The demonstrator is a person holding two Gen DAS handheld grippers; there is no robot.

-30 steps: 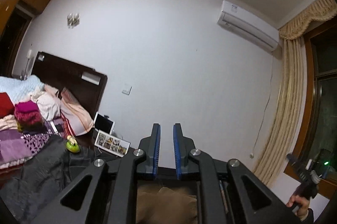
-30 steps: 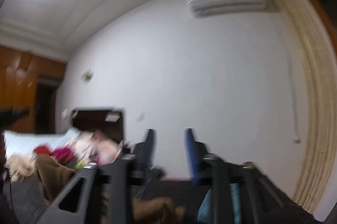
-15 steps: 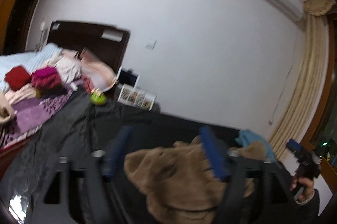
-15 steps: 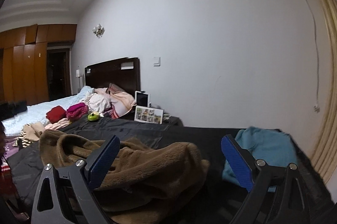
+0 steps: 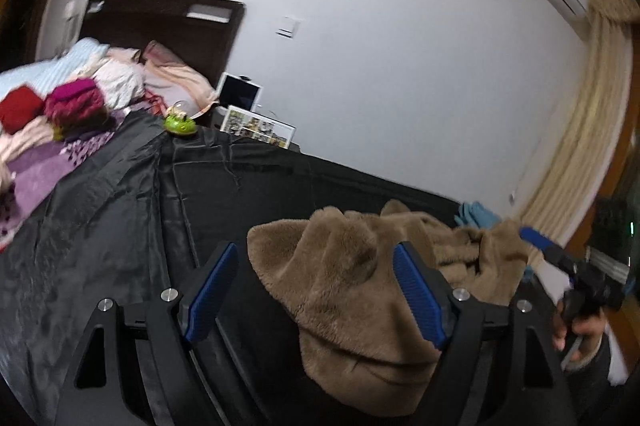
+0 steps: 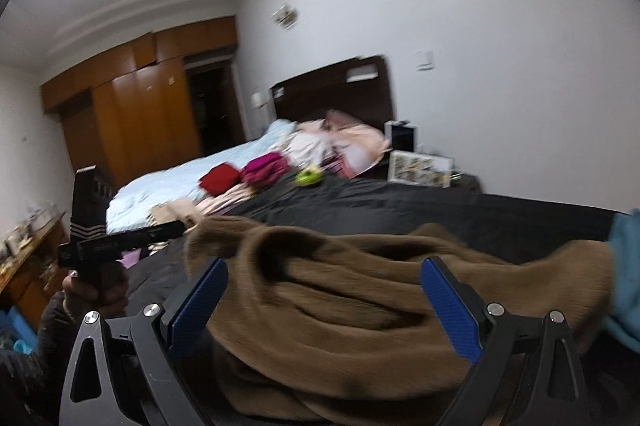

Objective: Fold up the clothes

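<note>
left gripper (image 5: 316,282) jaws opening, right gripper (image 6: 324,298) wide open, neither gripping; brown fleece garment (image 5: 360,290) heaped between both jaws on black sheet (image 5: 120,218). pinch one edge layer each, spread flat before folding

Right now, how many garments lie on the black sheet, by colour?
Brown fleece: 1, crumpled between both open grippers, left gripper, right gripper; the left jaws are opening
Blue garment: 1, bunched at the far end of the black sheet
Total: 2
</note>
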